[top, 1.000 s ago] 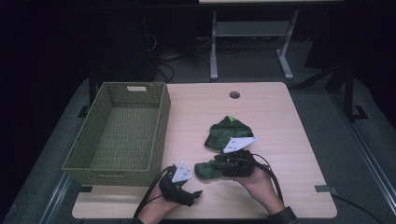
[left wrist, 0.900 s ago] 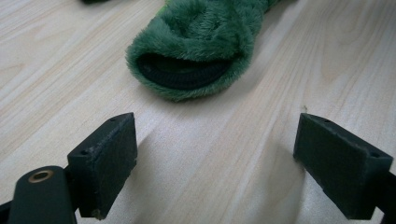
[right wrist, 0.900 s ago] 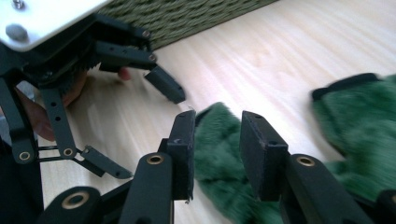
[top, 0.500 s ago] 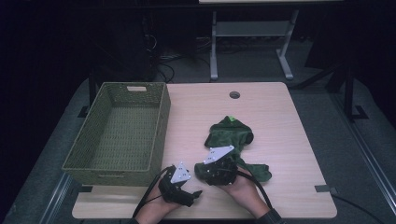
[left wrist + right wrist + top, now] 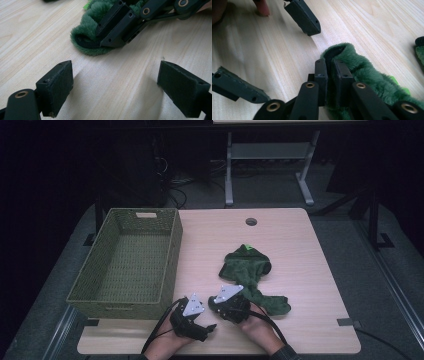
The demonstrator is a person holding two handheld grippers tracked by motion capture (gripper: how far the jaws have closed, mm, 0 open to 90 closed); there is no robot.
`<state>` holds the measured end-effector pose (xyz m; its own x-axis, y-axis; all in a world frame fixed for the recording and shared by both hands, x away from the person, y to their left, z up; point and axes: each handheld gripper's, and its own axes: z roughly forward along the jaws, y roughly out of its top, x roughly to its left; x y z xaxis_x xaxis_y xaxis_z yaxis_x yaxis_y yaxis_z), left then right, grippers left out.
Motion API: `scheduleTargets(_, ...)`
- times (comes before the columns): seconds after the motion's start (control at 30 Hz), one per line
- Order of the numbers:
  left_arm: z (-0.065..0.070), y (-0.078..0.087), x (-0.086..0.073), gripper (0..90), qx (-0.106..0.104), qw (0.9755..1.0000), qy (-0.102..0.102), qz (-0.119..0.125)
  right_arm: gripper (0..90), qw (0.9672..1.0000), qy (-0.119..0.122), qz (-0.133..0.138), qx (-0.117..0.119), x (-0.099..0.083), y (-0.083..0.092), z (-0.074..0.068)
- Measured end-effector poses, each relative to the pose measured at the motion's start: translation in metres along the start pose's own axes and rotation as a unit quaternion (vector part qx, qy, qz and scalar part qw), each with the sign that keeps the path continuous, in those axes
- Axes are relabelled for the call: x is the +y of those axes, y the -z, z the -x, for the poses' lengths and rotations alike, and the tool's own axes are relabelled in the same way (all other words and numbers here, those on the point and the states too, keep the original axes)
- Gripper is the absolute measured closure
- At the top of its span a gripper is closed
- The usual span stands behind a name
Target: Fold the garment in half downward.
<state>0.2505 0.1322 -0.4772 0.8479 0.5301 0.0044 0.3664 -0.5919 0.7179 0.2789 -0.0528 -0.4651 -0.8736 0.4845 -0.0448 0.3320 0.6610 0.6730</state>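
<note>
A dark green fleece garment lies spread on the wooden table, one sleeve trailing toward the front edge. My right gripper is shut on that sleeve's cuff; its jaws have just been closing, and the plush rim is pinched between them. In the high view the right gripper sits low at the table's front. Beside it, my left gripper rests open on the wood. In its own view the left gripper holds nothing, and the cuff lies just beyond its pads.
A green woven basket stands on the left half of the table with nothing showing inside. A round cable hole marks the far edge. Bare wood lies right of the garment. Dark floor and a metal frame lie beyond.
My right gripper has moved left and down toward the front edge and closed onto the sleeve cuff. The garment now lies flatter and more stretched out. The left gripper stayed put.
</note>
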Motion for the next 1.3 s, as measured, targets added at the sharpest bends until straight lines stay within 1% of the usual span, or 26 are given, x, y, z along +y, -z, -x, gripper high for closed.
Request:
scheduleTargets(0.07,0.0,0.0,0.0,12.7,0.001,1.0,-0.001,0.0,82.9,1.0,-0.006,0.0,0.003,0.0,0.0,0.001)
scheduleTargets(0.17,0.0,0.0,0.0,12.7,-0.001,1.0,0.003,0.001,82.6,0.9995,-0.026,0.008,0.017,-0.001,0.002,0.004)
scheduleTargets(0.23,0.0,0.0,0.0,12.7,0.0,1.0,0.002,-0.001,82.4,0.9994,-0.026,0.012,0.021,-0.001,0.005,0.006)
scheduleTargets(0.27,0.0,0.0,0.0,12.7,0.0,1.0,0.002,-0.001,82.2,0.9991,-0.031,0.014,0.025,0.0,0.006,0.006)
scheduleTargets(0.3,0.0,0.0,0.0,12.7,-0.001,1.0,0.003,0.001,82.0,0.9987,-0.036,0.019,0.03,0.0,0.009,0.007)
scheduleTargets(0.4,0.0,0.0,0.0,12.7,-0.001,1.0,0.003,0.001,81.6,0.9982,-0.04,0.027,0.035,0.002,0.018,0.009)
scheduleTargets(0.47,0.001,-0.001,0.0,12.7,-0.002,1.0,0.005,0.002,81.3,0.9975,-0.048,0.035,0.038,0.003,0.025,0.012)
scheduleTargets(0.5,0.0,0.0,0.0,12.7,0.0,1.0,0.0,0.002,81.0,0.9971,-0.05,0.041,0.04,0.003,0.029,0.014)
scheduleTargets(0.6,0.0,-0.001,0.0,12.7,-0.001,1.0,0.003,0.002,80.6,0.9962,-0.055,0.054,0.041,0.003,0.04,0.02)
scheduleTargets(0.63,0.0,0.0,0.0,12.7,-0.001,1.0,0.003,0.001,80.3,0.9954,-0.061,0.061,0.042,0.002,0.045,0.023)
scheduleTargets(0.67,0.0,0.0,0.0,12.7,-0.001,1.0,0.002,0.001,80.3,0.9954,-0.06,0.063,0.039,0.001,0.047,0.025)
scheduleTargets(0.73,0.0,0.0,0.0,12.7,-0.002,1.0,0.002,0.0,79.9,0.9942,-0.07,0.073,0.036,-0.003,0.057,0.032)
scheduleTargets(0.77,0.0,0.0,0.0,12.7,-0.002,1.0,0.002,0.0,79.6,0.9935,-0.077,0.075,0.037,-0.005,0.06,0.033)
scheduleTargets(0.8,0.0,0.0,0.0,12.7,-0.002,1.0,0.002,0.0,79.5,0.9932,-0.079,0.078,0.036,-0.006,0.063,0.036)
scheduleTargets(0.9,0.0,0.0,0.0,12.7,-0.001,1.0,0.001,0.0,78.9,0.9917,-0.096,0.082,0.027,-0.014,0.073,0.045)
scheduleTargets(0.93,0.0,-0.001,0.0,12.7,-0.001,1.0,0.003,0.001,78.9,0.9916,-0.097,0.083,0.024,-0.016,0.074,0.047)
scheduleTargets(1.03,0.0,-0.001,0.0,12.7,-0.001,1.0,0.003,0.001,78.4,0.9907,-0.108,0.081,0.016,-0.027,0.081,0.053)
scheduleTargets(1.07,0.0,-0.001,0.0,12.7,-0.001,1.0,0.003,0.001,78.0,0.9907,-0.108,0.081,0.014,-0.029,0.082,0.054)
scheduleTargets(1.1,0.0,-0.001,0.0,12.7,-0.001,1.0,0.003,0.001,77.8,0.99,-0.116,0.079,0.014,-0.032,0.084,0.055)
scheduleTargets(1.2,0.0,0.0,0.0,12.7,0.0,1.0,0.0,0.001,77.2,0.99,-0.123,0.068,0.005,-0.041,0.087,0.057)
scheduleTargets(1.23,0.001,-0.001,0.0,12.7,-0.002,1.0,0.006,0.003,77.3,0.9898,-0.123,0.072,0.002,-0.044,0.089,0.059)
scheduleTargets(1.3,0.0,0.0,0.0,12.7,-0.002,1.0,0.003,0.0,77.2,0.9888,-0.135,0.064,-0.001,-0.05,0.091,0.06)
